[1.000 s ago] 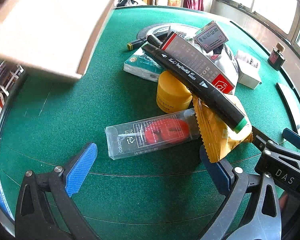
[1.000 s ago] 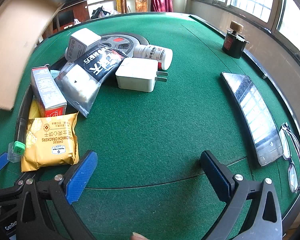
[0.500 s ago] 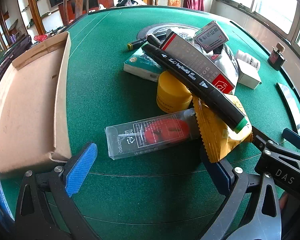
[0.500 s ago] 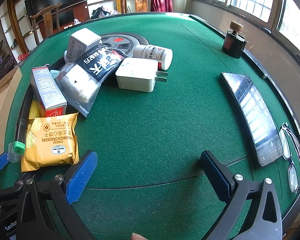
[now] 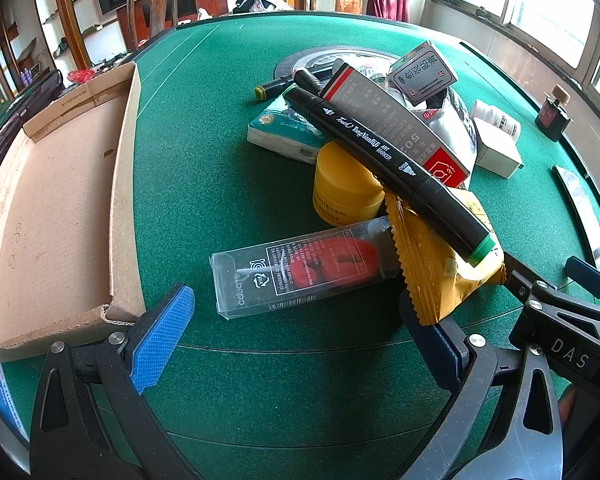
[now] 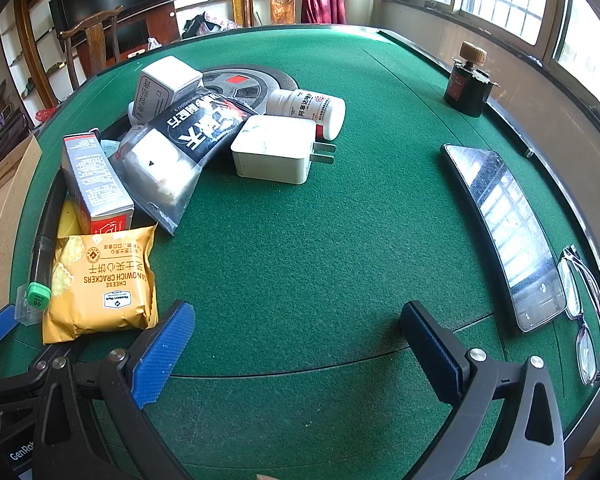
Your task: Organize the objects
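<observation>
Far left, a shallow brown cardboard tray (image 5: 60,208) sits on the green felt counter (image 5: 204,168), empty and waiting. The left gripper (image 5: 296,334) hangs with jaws spread wide, nothing between them, just short of a clear plastic case with red contents (image 5: 300,274) lying flat; stiff, light and slick, best pinched across its narrow sides. Leaning across the heap, a black art marker with a green cap (image 5: 384,160) looks ready to roll, so take it mid-barrel. The yellow foil cracker packet (image 6: 100,276) is soft and crushable, possibly pinned under the marker. Further right, the right gripper (image 6: 298,338) is equally wide and empty over bare felt.
</observation>
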Tool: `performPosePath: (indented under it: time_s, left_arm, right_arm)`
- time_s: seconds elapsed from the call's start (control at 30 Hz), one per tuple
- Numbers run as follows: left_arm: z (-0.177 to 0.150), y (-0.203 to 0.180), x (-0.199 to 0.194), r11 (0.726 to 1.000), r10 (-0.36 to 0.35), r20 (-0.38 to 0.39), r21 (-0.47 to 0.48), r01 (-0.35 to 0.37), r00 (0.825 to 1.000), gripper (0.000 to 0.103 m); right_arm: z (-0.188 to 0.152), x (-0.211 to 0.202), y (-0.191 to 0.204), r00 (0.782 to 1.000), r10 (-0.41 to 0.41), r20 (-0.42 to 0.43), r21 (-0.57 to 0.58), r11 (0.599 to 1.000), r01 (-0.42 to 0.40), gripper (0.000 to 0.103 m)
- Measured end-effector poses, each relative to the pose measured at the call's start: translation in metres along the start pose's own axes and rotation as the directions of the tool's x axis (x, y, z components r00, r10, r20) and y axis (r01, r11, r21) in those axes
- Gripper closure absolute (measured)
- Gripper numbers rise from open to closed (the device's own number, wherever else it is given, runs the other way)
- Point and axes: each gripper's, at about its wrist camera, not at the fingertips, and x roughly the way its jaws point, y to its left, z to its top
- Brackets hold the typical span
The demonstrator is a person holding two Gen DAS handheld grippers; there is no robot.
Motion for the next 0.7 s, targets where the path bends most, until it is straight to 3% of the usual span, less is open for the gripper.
performPosePath:
  time_s: [0.43, 0.57, 0.7]
  left_arm:
    - [0.0, 0.0, 0.0, 1.0, 0.001, 0.0, 0.006, -0.001, 1.0, 0.0]
    - [-0.005, 0.006, -0.008, 0.998, -0.046, -0.03, 0.038, 0.048, 0.998, 0.002]
    - [-0.02, 0.021, -0.032, 0.99, -0.117, 0.037, 0.081, 0.113, 0.992, 0.005]
  right_arm:
    - [-0.001, 0.0, 0.0, 1.0, 0.0, -0.001, -0.002, 1.0, 0.0, 0.0]
    - [0.003, 0.001, 0.005, 1.0, 0.025, -0.003, -0.047, 0.999, -0.025, 0.0]
    - [0.002, -0.001, -0.001, 0.993, 0.103, -0.063, -0.164, 0.98, -0.112, 0.0]
